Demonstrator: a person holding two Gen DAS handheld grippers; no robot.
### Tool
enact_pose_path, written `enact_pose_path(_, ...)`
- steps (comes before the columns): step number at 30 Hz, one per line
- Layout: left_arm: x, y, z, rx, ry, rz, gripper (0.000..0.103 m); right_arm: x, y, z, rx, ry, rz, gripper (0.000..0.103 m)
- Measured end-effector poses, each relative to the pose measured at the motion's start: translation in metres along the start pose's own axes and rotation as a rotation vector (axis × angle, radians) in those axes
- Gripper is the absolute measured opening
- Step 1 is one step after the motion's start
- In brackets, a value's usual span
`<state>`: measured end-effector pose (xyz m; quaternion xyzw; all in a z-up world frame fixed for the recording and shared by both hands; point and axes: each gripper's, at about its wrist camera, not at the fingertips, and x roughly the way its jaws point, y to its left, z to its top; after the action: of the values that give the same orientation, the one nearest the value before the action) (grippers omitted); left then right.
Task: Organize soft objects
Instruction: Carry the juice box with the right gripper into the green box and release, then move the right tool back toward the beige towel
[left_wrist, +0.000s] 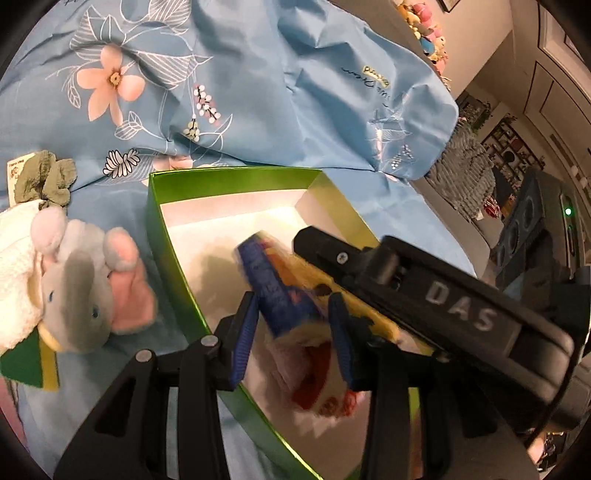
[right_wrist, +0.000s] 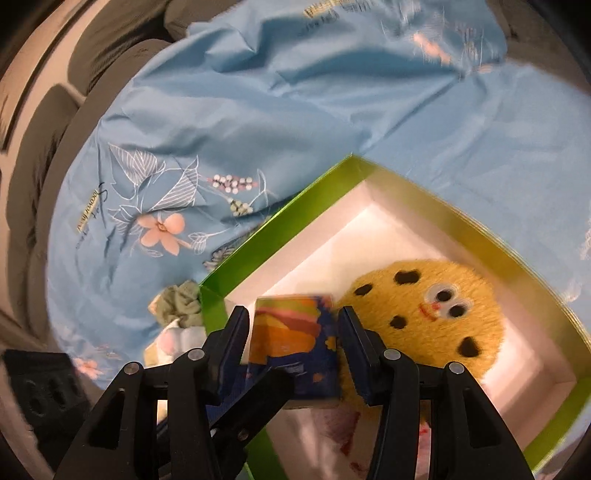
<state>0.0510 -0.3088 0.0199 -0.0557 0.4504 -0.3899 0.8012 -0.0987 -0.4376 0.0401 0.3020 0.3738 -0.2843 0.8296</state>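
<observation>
Over green box on blue bedsheet: right gripper jaws grip colourful packet, for dropping beside yellow plush. Left gripper jaws grip pale soft toy above box. Elephant plush, green scrunchie wait outside box.

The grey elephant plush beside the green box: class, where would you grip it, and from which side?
Grip the elephant plush across its rounded grey head, coming from above. It lies on the blue sheet outside the green box, head uppermost, and the white plush presses against its far side.
</observation>
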Motion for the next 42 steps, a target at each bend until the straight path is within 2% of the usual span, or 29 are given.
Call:
enact_pose_path(1, -0.005, -0.001, -0.001, 0.005, -0.008, 0.004, 0.040, -0.005, 0.001, -0.002, -0.014, -0.027, -0.026, 0.052)
enact_pose_path(3, -0.015, -0.003, -0.004, 0.025, -0.038, 0.034, 0.048, -0.015, 0.004, -0.006, -0.032, -0.065, -0.045, 0.053)
enact_pose_path(5, -0.026, -0.004, -0.008, 0.041, -0.065, 0.067, 0.064, -0.022, 0.006, -0.008, -0.039, -0.084, -0.018, 0.057)
enact_pose_path(9, -0.044, 0.009, -0.016, 0.024, -0.075, 0.136, 0.070, -0.032, 0.014, -0.016, -0.075, -0.120, 0.005, 0.073)
enact_pose_path(11, -0.058, 0.020, -0.024, 0.015, -0.091, 0.194, 0.076, -0.032, 0.018, -0.021, -0.081, -0.126, 0.020, 0.075)
enact_pose_path(13, -0.070, 0.036, -0.033, -0.018, -0.097, 0.215, 0.080, -0.031, 0.021, -0.027, -0.076, -0.117, 0.049, 0.075)
enact_pose_path(16, -0.089, 0.067, -0.050, -0.124, -0.092, 0.229, 0.080, -0.028, 0.033, -0.035, -0.097, -0.094, 0.094, 0.076)
enact_pose_path(18, -0.102, 0.088, -0.061, -0.181, -0.088, 0.250, 0.081, -0.026, 0.044, -0.040, -0.133, -0.094, 0.103, 0.082)
enact_pose_path(24, -0.151, 0.163, -0.108, -0.282, -0.127, 0.491, 0.081, -0.015, 0.073, -0.061, -0.226, -0.043, 0.142, 0.084)
enact_pose_path(28, -0.172, 0.215, -0.131, -0.438, -0.150, 0.523, 0.080, -0.001, 0.096, -0.077, -0.279, 0.005, 0.174, 0.084)
enact_pose_path(31, -0.180, 0.241, -0.143, -0.526, -0.154, 0.592, 0.080, 0.021, 0.118, -0.094, -0.317, 0.081, 0.198, 0.084)
enact_pose_path(32, -0.182, 0.244, -0.144, -0.540, -0.154, 0.594, 0.080, 0.028, 0.124, -0.099, -0.324, 0.102, 0.197, 0.084)
enact_pose_path(35, -0.186, 0.250, -0.147, -0.579, -0.155, 0.538, 0.080, 0.051, 0.145, -0.114, -0.353, 0.143, 0.173, 0.084)
enact_pose_path(42, -0.191, 0.242, -0.146, -0.551, -0.145, 0.509, 0.080, 0.086, 0.204, -0.135, -0.460, 0.113, 0.105, 0.084)
